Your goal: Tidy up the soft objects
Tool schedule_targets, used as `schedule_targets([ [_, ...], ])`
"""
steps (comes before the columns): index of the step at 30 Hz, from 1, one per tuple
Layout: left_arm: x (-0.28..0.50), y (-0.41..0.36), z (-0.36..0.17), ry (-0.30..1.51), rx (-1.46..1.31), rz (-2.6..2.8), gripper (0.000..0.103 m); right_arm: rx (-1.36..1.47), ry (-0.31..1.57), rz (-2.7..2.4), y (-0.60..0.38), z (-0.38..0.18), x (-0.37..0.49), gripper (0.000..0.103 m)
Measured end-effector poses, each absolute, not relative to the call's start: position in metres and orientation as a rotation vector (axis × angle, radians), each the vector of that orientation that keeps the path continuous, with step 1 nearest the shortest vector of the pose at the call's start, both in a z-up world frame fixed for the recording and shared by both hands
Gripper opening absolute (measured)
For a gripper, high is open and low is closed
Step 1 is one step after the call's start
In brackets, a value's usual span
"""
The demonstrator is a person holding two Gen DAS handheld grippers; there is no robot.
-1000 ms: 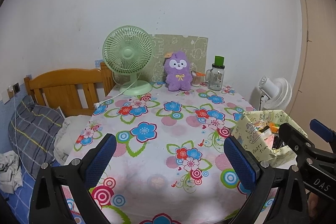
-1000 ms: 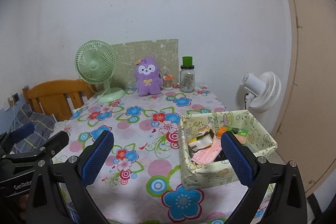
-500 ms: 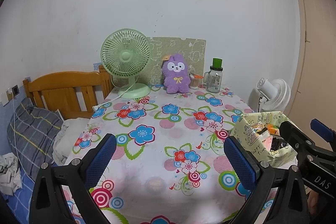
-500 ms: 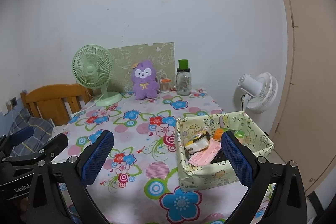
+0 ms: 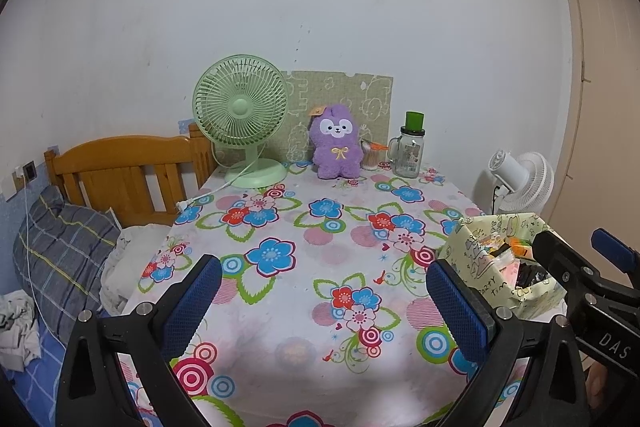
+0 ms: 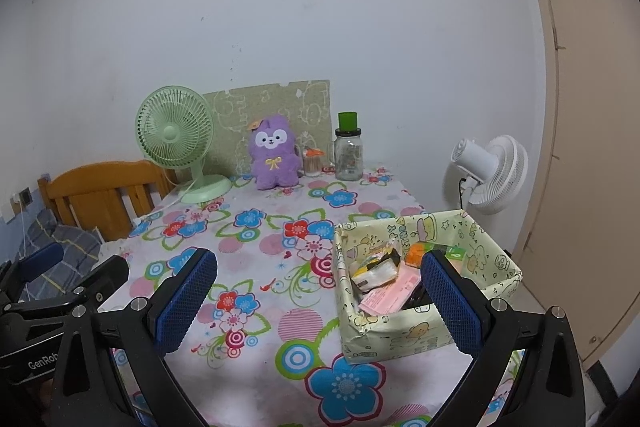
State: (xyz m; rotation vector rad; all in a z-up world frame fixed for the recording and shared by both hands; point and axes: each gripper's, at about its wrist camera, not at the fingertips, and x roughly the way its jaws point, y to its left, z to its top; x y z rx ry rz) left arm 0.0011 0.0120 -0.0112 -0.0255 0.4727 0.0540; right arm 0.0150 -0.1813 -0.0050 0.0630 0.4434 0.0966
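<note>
Left wrist view: left gripper [image 5: 320,301] with jaws wide, empty, above the floral table [image 5: 300,227]; purple plush [image 5: 336,147] upright at 12 o'clock, green fan [image 5: 241,119] at 11, patterned box [image 5: 480,283] at 3.

Right wrist view: right gripper [image 6: 318,297] likewise wide, empty; purple plush [image 6: 275,154] at 12 o'clock, patterned box [image 6: 392,335] at 3, glass jar [image 6: 349,154] at 1.

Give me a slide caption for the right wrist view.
Open right tongs hover over floral table, purple plush far, box near.
</note>
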Motion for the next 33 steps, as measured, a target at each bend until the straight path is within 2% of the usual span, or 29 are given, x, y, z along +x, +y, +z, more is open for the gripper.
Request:
schedule_targets([
  [33, 0.0, 0.0158, -0.0147, 0.475, -0.028, 0.057, 0.103, 0.072, 0.458, 0.104, -0.1828, -0.0066, 0.0207, 0.103],
])
